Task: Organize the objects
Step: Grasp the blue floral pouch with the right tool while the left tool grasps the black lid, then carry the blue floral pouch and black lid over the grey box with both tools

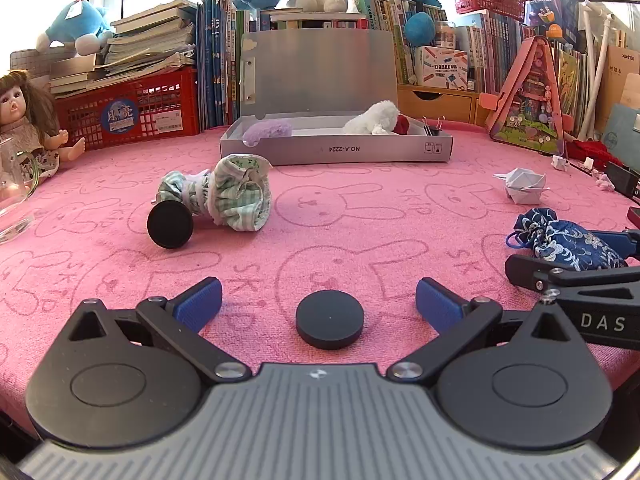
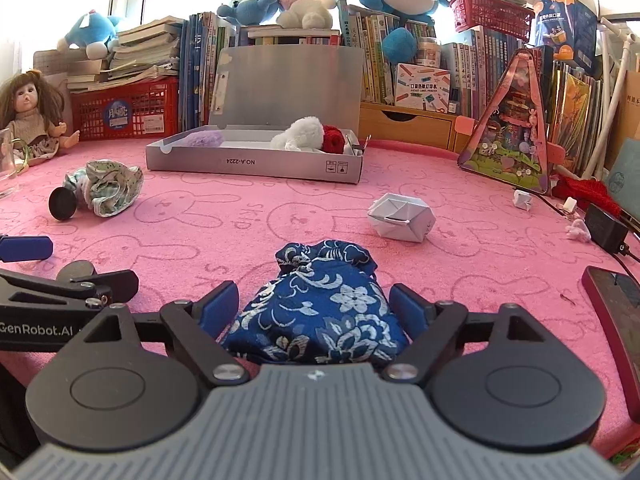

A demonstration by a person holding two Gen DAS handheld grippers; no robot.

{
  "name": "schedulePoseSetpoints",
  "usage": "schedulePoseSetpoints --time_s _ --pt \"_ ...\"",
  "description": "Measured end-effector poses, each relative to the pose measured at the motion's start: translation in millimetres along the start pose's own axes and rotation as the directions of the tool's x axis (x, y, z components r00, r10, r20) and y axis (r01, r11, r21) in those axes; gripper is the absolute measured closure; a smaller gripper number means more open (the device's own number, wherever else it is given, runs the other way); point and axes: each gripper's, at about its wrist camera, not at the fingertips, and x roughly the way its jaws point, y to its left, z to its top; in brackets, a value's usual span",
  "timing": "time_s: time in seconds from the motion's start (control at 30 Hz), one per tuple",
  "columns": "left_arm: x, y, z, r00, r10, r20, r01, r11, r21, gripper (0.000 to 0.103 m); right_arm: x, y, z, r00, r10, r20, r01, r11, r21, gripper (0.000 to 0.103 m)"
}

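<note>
My left gripper (image 1: 319,300) is open, its blue pads either side of a flat black disc (image 1: 330,325) lying on the pink mat. My right gripper (image 2: 314,304) is open, with a blue floral cloth pouch (image 2: 320,312) between its fingers; the pads look close to the pouch but not pressing it. The pouch also shows in the left wrist view (image 1: 560,240). A green checked cloth bundle (image 1: 228,192) with a second black disc (image 1: 170,225) leaning on it lies left of centre. An open grey box (image 1: 336,148) at the back holds purple, white and red plush items.
A folded white paper shape (image 2: 402,218) lies right of centre. A glass jug (image 1: 16,192) and a doll (image 1: 24,120) stand at the left. Books, red baskets and plush toys line the back. A black adapter (image 2: 606,226) and a dark red phone (image 2: 618,312) lie at the right edge.
</note>
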Motion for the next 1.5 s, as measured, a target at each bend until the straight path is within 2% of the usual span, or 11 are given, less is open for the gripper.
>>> schedulePoseSetpoints --time_s 0.1,0.2,0.3,0.5,0.7,0.77,1.03,1.13,1.5 --pt "0 0 0 1.000 -0.002 0.000 0.002 1.000 0.001 0.000 4 2 0 1.000 -0.009 0.002 0.009 1.000 0.005 0.015" --pt "0 0 0 1.000 -0.001 0.000 0.001 1.000 0.001 0.000 -1 2 -1 1.000 0.010 -0.003 -0.010 1.000 0.000 0.026" --pt "0 0 0 1.000 -0.002 0.000 0.002 1.000 0.001 0.000 -8 2 -4 1.000 0.022 -0.001 -0.022 1.000 -0.007 0.030" --pt "-4 -2 0 1.000 -0.015 -0.008 0.015 1.000 0.007 0.000 -22 4 -7 0.999 0.050 -0.006 -0.050 0.999 0.008 0.031" --pt "-9 -4 -3 1.000 -0.019 -0.004 0.019 1.000 0.013 0.005 -26 9 -7 0.997 0.073 -0.010 -0.072 0.997 0.012 0.034" --pt "-11 -5 -2 1.000 -0.023 -0.002 0.023 1.000 0.017 0.010 -26 11 -6 0.997 0.082 -0.016 -0.081 0.997 0.019 0.036" --pt "-20 -2 2 1.000 -0.015 -0.009 0.015 1.000 -0.009 0.053 -22 32 1 0.992 0.124 -0.014 -0.124 0.992 0.001 0.045" --pt "-20 2 2 1.000 0.000 -0.008 0.000 1.000 -0.026 0.063 -18 41 5 0.991 0.133 -0.019 -0.133 0.991 -0.005 0.047" --pt "-17 13 4 0.999 0.032 -0.008 -0.032 0.998 -0.055 0.067 -10 54 11 0.989 0.142 -0.035 -0.143 0.990 -0.018 0.049"
